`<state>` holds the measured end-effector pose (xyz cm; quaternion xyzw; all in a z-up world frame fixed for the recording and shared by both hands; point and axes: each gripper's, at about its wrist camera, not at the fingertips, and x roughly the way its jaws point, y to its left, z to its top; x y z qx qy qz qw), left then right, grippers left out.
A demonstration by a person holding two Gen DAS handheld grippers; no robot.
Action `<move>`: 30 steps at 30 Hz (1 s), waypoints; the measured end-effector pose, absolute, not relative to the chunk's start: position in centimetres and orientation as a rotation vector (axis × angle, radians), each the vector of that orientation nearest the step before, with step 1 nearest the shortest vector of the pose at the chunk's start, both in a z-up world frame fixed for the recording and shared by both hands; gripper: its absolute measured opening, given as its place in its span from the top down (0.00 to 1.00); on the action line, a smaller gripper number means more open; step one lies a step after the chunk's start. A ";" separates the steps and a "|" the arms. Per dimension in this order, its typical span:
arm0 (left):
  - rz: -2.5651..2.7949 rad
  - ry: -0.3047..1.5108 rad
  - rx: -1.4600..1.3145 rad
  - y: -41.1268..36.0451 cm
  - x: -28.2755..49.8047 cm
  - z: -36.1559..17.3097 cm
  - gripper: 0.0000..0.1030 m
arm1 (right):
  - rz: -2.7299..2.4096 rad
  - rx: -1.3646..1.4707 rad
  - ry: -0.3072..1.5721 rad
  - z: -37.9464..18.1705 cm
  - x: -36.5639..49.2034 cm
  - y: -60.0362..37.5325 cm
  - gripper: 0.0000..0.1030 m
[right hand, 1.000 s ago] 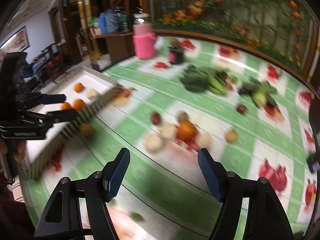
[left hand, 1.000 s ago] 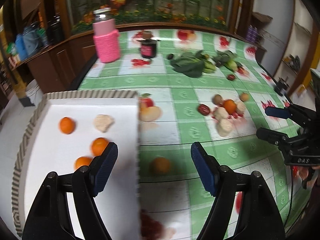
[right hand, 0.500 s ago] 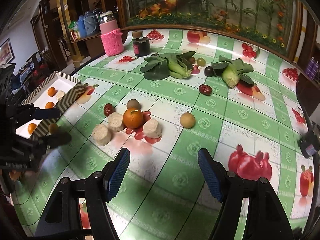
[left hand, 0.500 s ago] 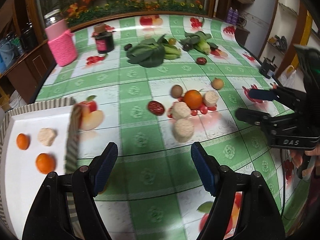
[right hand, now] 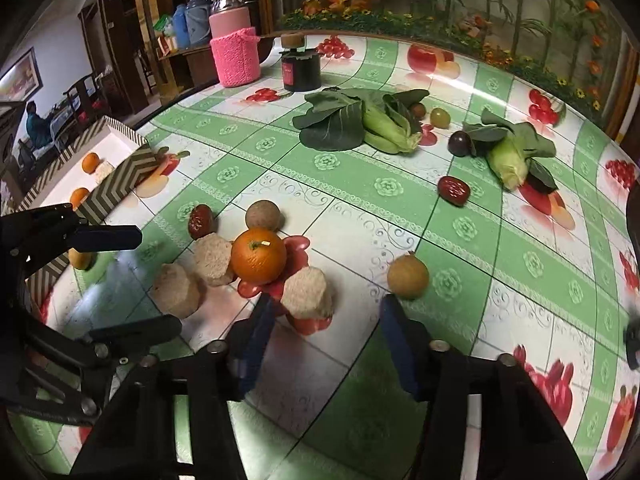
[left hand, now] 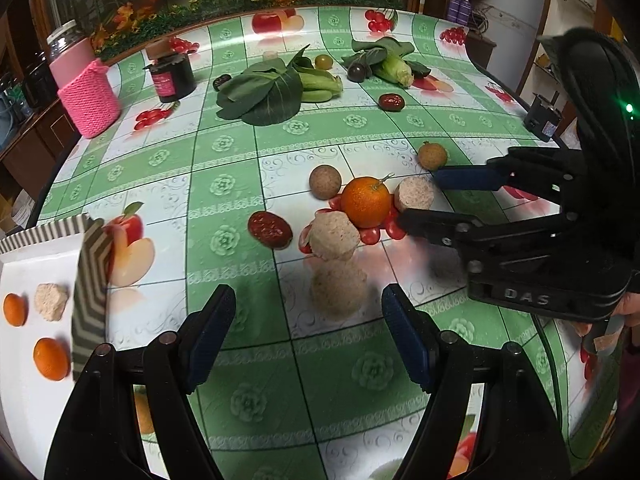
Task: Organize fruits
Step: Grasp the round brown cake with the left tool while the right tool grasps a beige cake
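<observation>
beside the orange (left hand: 365,201), both jaws spread wide; nothing held

Left wrist view low over the table (left hand: 240,152), facing forward, tray (left hand: 90,264) at its left, right wrist view nearer, both sharing the orange (left hand: 365,201) (right hand: 259,256), each seeing the other gripper

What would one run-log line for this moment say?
left gripper: open, before beige chunk | right gripper: open, near another chunk | orange: on table
</observation>
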<state>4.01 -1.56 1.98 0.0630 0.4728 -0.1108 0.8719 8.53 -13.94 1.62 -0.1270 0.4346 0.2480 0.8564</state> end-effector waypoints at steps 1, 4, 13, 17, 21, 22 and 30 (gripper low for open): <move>-0.232 0.990 0.135 -1.7 4.1 1.8 0.27 | 0.523 -0.278 0.914 1.4 8.7 -13.8 0.56; -0.249 0.996 0.134 -1.8 4.3 1.5 0.32 | 0.530 -0.279 0.896 1.5 8.7 -13.7 0.74; -0.257 0.985 0.138 -1.5 3.5 1.6 0.74 | 0.487 -0.252 0.893 1.8 7.1 -15.1 0.74; -0.252 0.965 0.135 -1.3 2.5 2.3 0.74 | 0.487 -0.233 0.878 2.7 5.4 -15.6 0.74; -0.240 0.941 0.123 -0.7 1.7 3.2 0.74 | 0.480 -0.221 0.879 3.3 4.0 -15.6 0.74; -0.236 0.934 0.122 -0.6 1.5 3.5 0.74 | 0.473 -0.218 0.883 3.4 3.7 -15.6 0.74; -0.233 0.912 0.095 0.7 0.0 4.5 0.74 | 0.500 -0.185 0.860 4.3 1.2 -14.7 0.74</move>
